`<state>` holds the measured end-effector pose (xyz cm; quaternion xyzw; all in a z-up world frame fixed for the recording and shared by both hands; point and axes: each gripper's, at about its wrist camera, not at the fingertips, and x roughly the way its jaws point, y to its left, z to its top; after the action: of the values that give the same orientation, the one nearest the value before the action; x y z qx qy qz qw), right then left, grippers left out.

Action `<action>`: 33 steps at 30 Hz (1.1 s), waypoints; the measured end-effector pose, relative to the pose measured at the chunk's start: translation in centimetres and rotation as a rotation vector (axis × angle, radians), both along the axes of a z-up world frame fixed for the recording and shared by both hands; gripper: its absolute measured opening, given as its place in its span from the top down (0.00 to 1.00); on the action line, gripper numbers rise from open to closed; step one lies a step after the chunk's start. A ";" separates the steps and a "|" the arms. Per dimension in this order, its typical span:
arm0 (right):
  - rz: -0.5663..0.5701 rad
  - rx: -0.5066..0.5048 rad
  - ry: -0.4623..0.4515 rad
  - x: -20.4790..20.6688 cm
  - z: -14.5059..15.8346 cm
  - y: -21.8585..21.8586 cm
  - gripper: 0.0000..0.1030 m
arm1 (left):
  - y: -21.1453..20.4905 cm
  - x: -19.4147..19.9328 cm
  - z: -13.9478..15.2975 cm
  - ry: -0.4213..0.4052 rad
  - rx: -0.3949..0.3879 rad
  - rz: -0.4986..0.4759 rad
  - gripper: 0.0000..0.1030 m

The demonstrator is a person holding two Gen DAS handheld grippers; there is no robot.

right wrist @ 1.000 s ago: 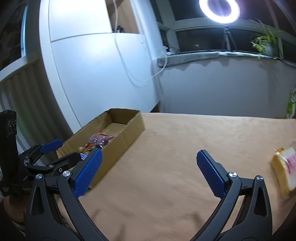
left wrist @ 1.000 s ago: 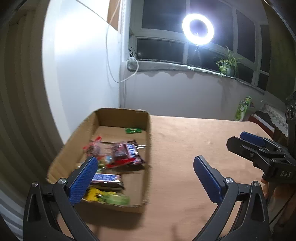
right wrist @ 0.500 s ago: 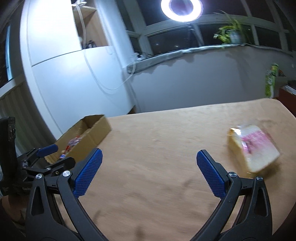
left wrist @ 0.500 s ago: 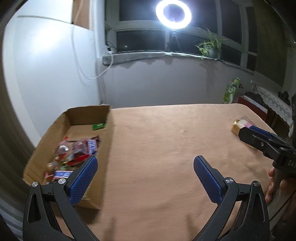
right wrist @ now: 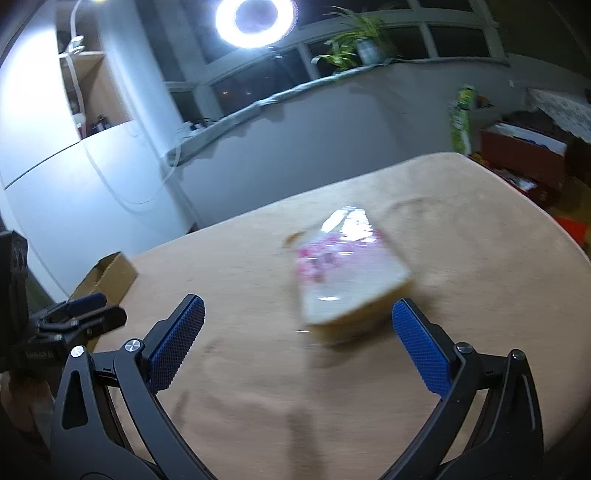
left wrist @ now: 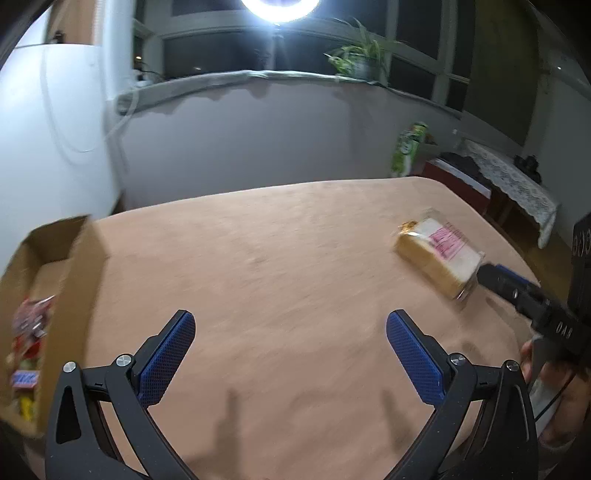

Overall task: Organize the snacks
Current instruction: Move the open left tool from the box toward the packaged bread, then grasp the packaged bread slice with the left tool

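Observation:
A clear-wrapped pack of sliced bread with pink print [right wrist: 347,266] lies on the tan table; it also shows in the left wrist view [left wrist: 439,254] at the right. My right gripper [right wrist: 295,332] is open and empty, just short of the pack, which sits toward its right finger. In the left wrist view the right gripper [left wrist: 517,291] reaches the pack's near end. My left gripper [left wrist: 291,350] is open and empty over bare table. The cardboard box [left wrist: 62,295] at the left holds several wrapped snacks [left wrist: 29,332]; it shows small in the right wrist view [right wrist: 110,273].
The tan table [left wrist: 277,266] ends at a rounded right edge. A grey wall and a window sill with a ring light [right wrist: 255,18] and a plant [left wrist: 358,59] stand behind. A green packet [left wrist: 408,151] and a red box [right wrist: 524,158] sit off the table's right.
Both grippers have swung right, away from the box. The bread pack has come close in front of the right gripper. Both stay open.

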<state>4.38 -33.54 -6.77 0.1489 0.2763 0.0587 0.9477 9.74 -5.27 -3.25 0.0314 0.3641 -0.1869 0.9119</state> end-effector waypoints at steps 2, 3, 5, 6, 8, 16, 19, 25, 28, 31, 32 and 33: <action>-0.024 0.004 0.016 0.0 -0.4 -1.2 0.00 | -1.3 1.1 -0.1 0.006 -0.009 -0.045 0.00; -0.030 0.002 0.028 0.1 -0.6 -1.7 0.00 | -1.9 1.6 -0.2 0.016 -0.017 -0.070 0.00; -0.033 -0.004 0.060 0.3 -1.3 -2.3 0.00 | -3.5 3.2 -0.5 0.039 -0.033 -0.124 0.00; -0.031 -0.003 0.069 0.4 -1.5 -2.4 0.00 | -4.1 4.0 -0.7 0.045 -0.040 -0.144 0.00; -0.015 -0.002 0.087 0.3 -2.1 -2.4 0.00 | -6.0 5.6 -0.9 0.028 -0.047 -0.203 0.00; 0.024 -0.057 0.114 1.0 -2.8 -0.9 0.00 | -12.2 11.1 -1.1 0.068 -0.096 -0.425 0.00; 0.027 -0.073 0.121 1.6 -2.6 -0.6 0.00 | -13.9 12.7 -1.7 0.117 -0.110 -0.477 0.00; 0.022 -0.134 0.142 2.9 -2.3 -0.2 0.13 | -17.0 12.3 -3.4 0.223 -0.100 -0.592 0.00; 0.025 -0.144 0.148 3.3 -2.3 -0.2 0.21 | -17.6 11.9 -4.1 0.256 -0.086 -0.604 0.00; 0.033 -0.149 0.137 3.2 -2.2 0.0 0.35 | -17.7 11.3 -4.5 0.274 -0.101 -0.624 0.02; 0.032 -0.154 0.138 3.3 -2.2 0.1 0.38 | -17.8 10.9 -4.6 0.276 -0.099 -0.634 0.03; 0.035 -0.161 0.138 3.2 -2.2 0.2 0.39 | -17.8 10.7 -4.5 0.267 -0.094 -0.634 0.03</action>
<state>7.58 -33.36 -8.98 0.0712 0.3470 0.0425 0.9342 20.39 -23.10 -7.75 0.0760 0.4432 -0.4799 0.7533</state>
